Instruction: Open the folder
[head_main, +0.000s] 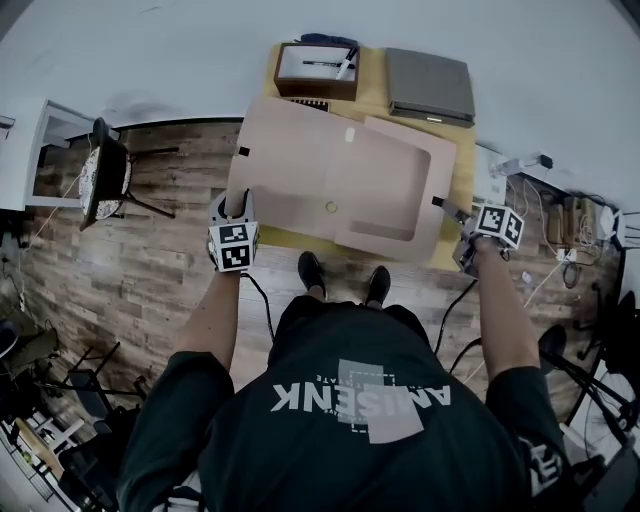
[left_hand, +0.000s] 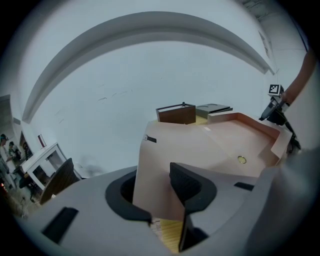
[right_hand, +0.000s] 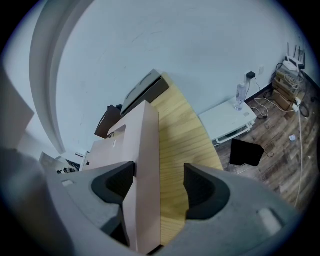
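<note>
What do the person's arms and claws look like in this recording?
Both the left claw and right claw are grey moulded shells with black textured pads. Each carries a white cube of black square markers and trails a black cable. The person wears a dark short-sleeved T-shirt with white print.

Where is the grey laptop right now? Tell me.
In the head view the closed grey laptop lies at the table's far right corner, right of the brown tray and beyond the open folder.
</note>
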